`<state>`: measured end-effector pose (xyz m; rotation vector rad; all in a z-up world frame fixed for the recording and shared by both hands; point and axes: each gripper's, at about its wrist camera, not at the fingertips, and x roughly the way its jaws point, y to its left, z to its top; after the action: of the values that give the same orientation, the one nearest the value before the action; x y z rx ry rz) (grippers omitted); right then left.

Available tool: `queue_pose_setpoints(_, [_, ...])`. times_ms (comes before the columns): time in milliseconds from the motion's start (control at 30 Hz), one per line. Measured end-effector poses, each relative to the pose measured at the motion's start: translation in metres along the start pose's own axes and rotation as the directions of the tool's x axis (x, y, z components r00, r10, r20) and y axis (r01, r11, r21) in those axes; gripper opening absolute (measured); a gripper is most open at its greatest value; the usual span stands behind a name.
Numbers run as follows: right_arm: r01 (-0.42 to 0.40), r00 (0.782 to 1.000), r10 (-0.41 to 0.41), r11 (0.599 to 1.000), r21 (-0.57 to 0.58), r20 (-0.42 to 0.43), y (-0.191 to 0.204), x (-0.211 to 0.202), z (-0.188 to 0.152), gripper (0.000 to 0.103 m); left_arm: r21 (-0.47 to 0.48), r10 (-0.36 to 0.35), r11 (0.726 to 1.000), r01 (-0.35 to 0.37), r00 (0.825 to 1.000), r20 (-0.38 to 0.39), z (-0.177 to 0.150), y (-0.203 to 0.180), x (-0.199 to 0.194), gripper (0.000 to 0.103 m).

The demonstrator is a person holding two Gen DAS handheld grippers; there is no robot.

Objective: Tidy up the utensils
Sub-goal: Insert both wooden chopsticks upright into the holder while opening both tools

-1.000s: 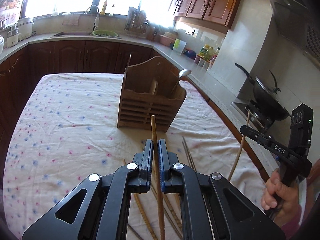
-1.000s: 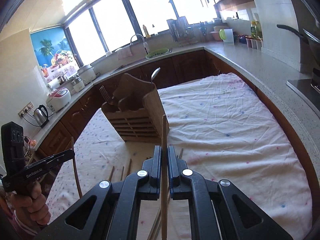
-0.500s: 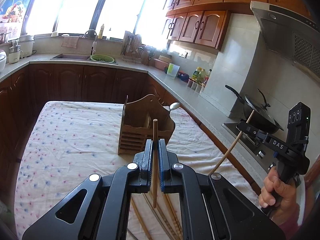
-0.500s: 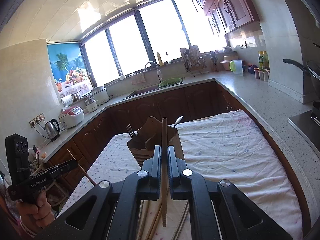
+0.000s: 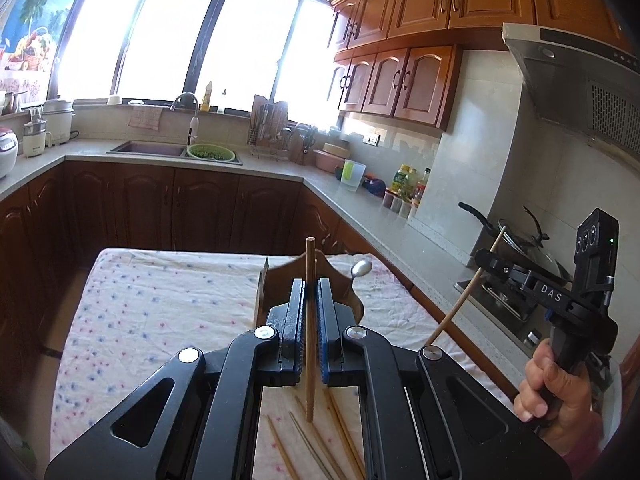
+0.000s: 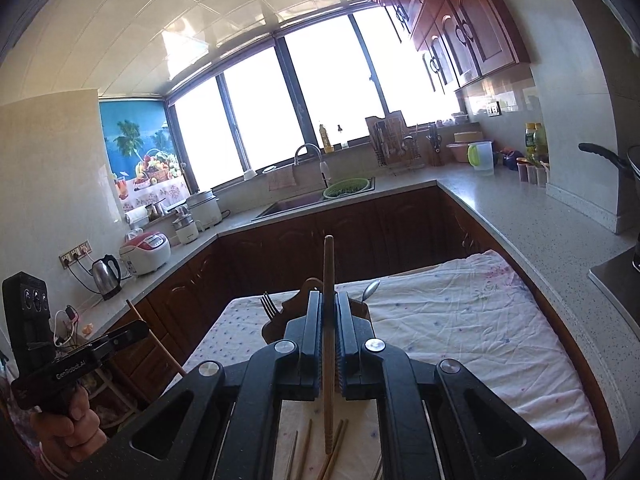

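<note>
Chopsticks, slim round wood: one upright in each black tool, clamped tight between ribbed pads — left tool on chopstick, right tool on its own. Several more lie loose on the floral-cloth worktop. Beyond stands a slatted wooden caddy with one spoon and one fork. Tool bodies read "DAS" and "GenRobot.AI".

Both tools clamped, raised
</note>
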<state>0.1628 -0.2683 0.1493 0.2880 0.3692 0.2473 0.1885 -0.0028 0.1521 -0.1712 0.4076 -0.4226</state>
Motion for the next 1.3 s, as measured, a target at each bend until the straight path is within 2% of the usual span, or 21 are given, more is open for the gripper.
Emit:
queue_pose_setpoints(333, [0.014,0.995,-0.015,1.0,0.009,0.103,0.006,0.04,0.053,0.006,0.031,0.037,0.999,-0.041,0.991,0.129,0.062,0.003,0.03,0.004])
queue_pose_setpoints(500, [0.049,0.989,-0.049,0.999,-0.001,0.14,0.007,0.066,0.067,0.006,0.007,0.069,0.997,-0.071,0.984,0.166,0.073,0.014,0.059,0.004])
queue_pose_setpoints(733, [0.092,0.988,-0.091,0.996,-0.002,0.122,-0.001,0.106,0.046,0.006,-0.039,0.121,0.992,-0.117,0.983,0.139,0.043,0.037,0.101,0.004])
queue_pose_setpoints(1067, [0.121,0.991,-0.121,0.993,-0.006,0.052,-0.011,0.136,-0.006,0.006,-0.052,0.134,0.99,-0.131,0.99,0.053,-0.005,0.047,0.133,0.005])
queue_pose_setpoints(1233, [0.121,0.993,-0.121,0.993,-0.005,0.0,-0.015,0.148,-0.018,0.006,-0.036,0.142,0.989,-0.141,0.989,0.046,-0.006,0.044,0.137,0.005])
queue_pose_setpoints(1300, [0.124,0.992,-0.124,0.992,-0.011,0.005,-0.015,0.148,-0.018,0.006,-0.033,0.141,0.99,-0.14,0.989,0.041,-0.005,0.044,0.138,0.005])
